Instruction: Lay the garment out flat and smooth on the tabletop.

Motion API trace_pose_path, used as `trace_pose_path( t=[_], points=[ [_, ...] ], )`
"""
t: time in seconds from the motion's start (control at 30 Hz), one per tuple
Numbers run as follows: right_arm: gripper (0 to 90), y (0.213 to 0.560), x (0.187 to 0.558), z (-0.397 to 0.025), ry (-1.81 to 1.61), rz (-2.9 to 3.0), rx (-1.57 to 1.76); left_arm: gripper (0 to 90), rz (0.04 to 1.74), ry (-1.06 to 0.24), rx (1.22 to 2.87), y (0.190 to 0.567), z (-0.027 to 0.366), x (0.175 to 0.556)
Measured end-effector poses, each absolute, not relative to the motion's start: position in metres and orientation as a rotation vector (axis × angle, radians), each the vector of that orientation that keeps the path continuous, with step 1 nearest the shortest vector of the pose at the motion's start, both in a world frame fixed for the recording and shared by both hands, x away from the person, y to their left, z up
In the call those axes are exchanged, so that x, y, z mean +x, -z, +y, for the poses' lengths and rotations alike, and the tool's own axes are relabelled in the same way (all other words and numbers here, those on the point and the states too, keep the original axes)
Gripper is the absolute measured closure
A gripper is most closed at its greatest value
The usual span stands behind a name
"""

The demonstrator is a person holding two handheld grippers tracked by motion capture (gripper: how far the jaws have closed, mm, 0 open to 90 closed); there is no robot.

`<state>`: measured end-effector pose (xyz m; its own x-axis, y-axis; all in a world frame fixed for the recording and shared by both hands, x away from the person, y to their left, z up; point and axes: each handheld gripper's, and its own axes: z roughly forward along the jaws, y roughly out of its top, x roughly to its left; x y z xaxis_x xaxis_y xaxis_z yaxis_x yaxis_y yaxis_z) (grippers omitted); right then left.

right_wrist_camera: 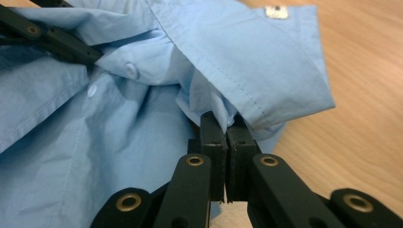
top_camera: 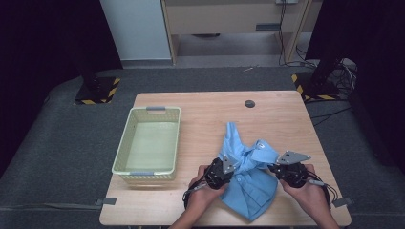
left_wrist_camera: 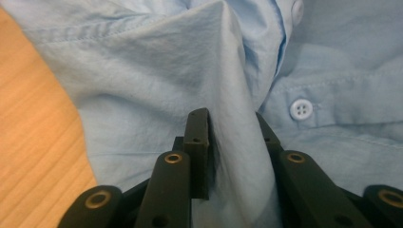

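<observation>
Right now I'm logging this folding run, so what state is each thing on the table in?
Light blue button-up shirt: crumpled on the wooden table, bunched up between the two grippers, buttons showing.
Left gripper: shut on a raised fold of the shirt.
Right gripper: shut on shirt fabric under the collar edge.
Pale green plastic basket: upright, empty, left of the shirt.
</observation>
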<state>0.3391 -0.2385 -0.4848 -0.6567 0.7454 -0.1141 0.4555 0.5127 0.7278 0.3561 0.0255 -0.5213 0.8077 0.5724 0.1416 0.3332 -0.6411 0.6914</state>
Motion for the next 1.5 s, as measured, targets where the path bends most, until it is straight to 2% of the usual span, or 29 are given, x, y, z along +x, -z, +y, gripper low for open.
trace_pose_path(
  t=[0.2,0.4,0.73,0.97,1.03,1.1,1.13,1.23,1.37,1.5],
  points=[
    [88.9,0.474,0.345,-0.247,-0.934,2.324,1.007,83.7,0.676,-0.461,2.241,0.502,0.036,0.354],
    [89.0,0.464,0.351,-0.255,-0.918,2.298,1.027,82.8,0.724,-0.486,2.205,0.490,0.051,0.354],
    [89.0,0.452,0.362,-0.263,-0.865,2.282,1.033,85.8,0.786,-0.430,2.293,0.504,0.057,0.360],
    [89.0,0.430,0.372,-0.262,-0.845,2.267,1.005,86.8,0.784,-0.426,2.338,0.517,0.053,0.358],
    [89.1,0.425,0.373,-0.260,-0.852,2.266,0.993,82.8,0.777,-0.451,2.338,0.517,0.052,0.355],
    [89.0,0.426,0.372,-0.258,-0.856,2.275,0.983,68.7,0.774,-0.493,2.328,0.514,0.050,0.354],
    [89.0,0.429,0.370,-0.256,-0.865,2.287,0.974,55.8,0.771,-0.510,2.294,0.507,0.048,0.353],
    [89.0,0.433,0.365,-0.253,-0.872,2.299,0.948,45.0,0.760,-0.524,2.273,0.500,0.046,0.352],
    [89.0,0.433,0.360,-0.254,-0.879,2.308,0.932,40.8,0.759,-0.545,2.213,0.485,0.040,0.360],
    [88.9,0.433,0.359,-0.255,-0.884,2.314,0.930,40.9,0.756,-0.545,2.202,0.477,0.036,0.372]
  ],
)
